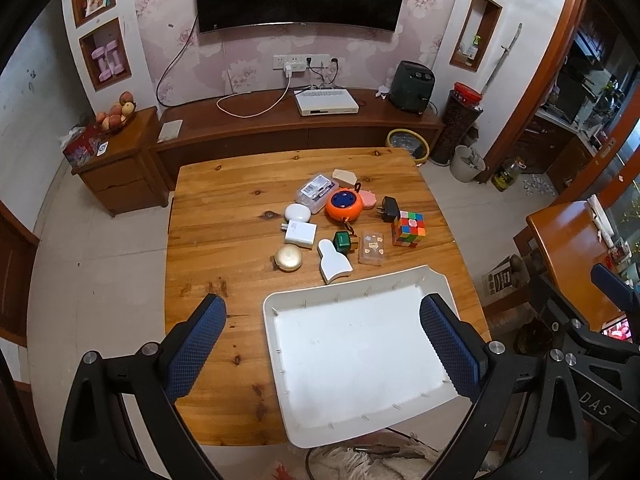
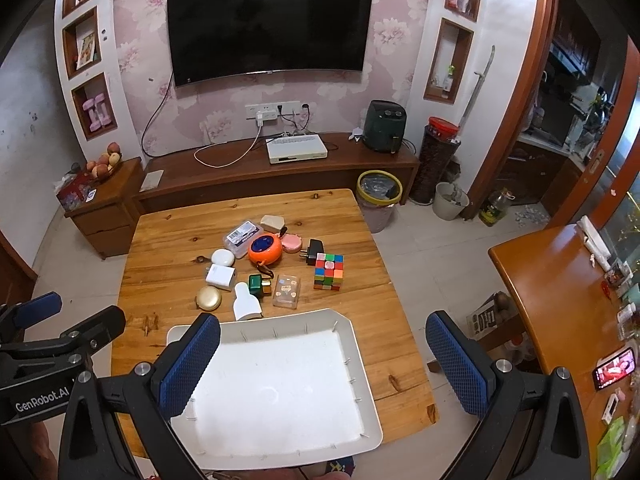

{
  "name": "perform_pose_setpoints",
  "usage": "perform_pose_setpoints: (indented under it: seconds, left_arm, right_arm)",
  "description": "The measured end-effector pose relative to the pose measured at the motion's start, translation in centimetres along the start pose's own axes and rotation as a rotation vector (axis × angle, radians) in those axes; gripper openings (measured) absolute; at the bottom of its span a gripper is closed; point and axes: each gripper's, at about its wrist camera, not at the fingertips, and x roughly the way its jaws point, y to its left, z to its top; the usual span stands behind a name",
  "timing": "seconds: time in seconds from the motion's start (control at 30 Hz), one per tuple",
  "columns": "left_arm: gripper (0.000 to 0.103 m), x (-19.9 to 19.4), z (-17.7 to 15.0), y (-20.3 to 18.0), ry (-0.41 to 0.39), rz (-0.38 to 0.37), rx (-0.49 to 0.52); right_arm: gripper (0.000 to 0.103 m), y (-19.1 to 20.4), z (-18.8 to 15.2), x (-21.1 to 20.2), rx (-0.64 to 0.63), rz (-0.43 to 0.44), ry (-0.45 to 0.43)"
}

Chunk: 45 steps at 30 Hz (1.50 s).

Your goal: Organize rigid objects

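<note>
Left wrist view: both grippers, left gripper (image 1: 322,348) and right gripper (image 2: 324,366), spread wide, holding nothing, above white tray (image 1: 280,304); clutter at 12 o'clock.

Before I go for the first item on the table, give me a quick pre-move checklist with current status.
1. Left gripper open, holding nothing: ok.
2. Right gripper open, holding nothing: ok.
3. White tray has nothing in it, ready to receive: ok.
4. Items sit apart enough to pinch: not ok for the green box, which is crowded by the white bottle-shaped piece; ok for the Rubik's cube.
5. Tray fully on the table: not ok, its near edge overhangs.
</note>
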Motion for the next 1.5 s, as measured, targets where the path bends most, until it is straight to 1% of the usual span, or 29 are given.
perform_pose_setpoints:
  seconds: [0.13,0.33,0.53,0.77,0.97,1.1,1.2,1.37,1.5]
  left_arm:
    - [0.098,-0.2,-0.1,0.2,0.001,-0.002,0.004]
    - [0.098,-0.6,-0.4,0.3,-0.007,0.018,0.016]
    - [0.098,-0.5,-1.2,0.2,0.002,0.031,0.028]
    - [0.097,-0.2,-1.7,0.6,0.02,0.018,-0.005]
    - [0.097,0.6,-1.9,0.5,0.052,0.021,-0.011]
    - [0.097,0.8,-1.9,0.5,0.051,0.021,-0.012]
    - [0.097,1.0,-1.6,0.6,0.039,0.013,-0.019]
    - [0.097,2.0,-0.6,0.7,0.041,0.011,-0.002]
    - [0.097,3.1,0.5,1.0,0.038,0.001,-0.024]
  right_arm:
    - [0.103,0.5,-0.2,-0.4,0.002,-0.008,-0.005]
    - [0.103,0.7,-0.3,-0.6,-0.001,-0.008,-0.007]
    - [0.103,0.9,-0.5,-0.9,-0.005,-0.009,-0.011]
    - [0.103,1.2,-0.8,-1.4,-0.011,-0.008,-0.013]
    - [0.103,1.2,-1.0,-1.5,-0.017,-0.003,-0.008]
    - [0.103,1.1,-0.8,-1.3,-0.017,-0.002,-0.012]
    - [0.103,0.8,-0.6,-0.7,-0.014,0.004,-0.009]
    - [0.103,0.4,-0.1,-0.2,-0.01,-0.024,-0.029]
    - [0.103,0.1,0.5,1.1,-0.022,-0.026,-0.011]
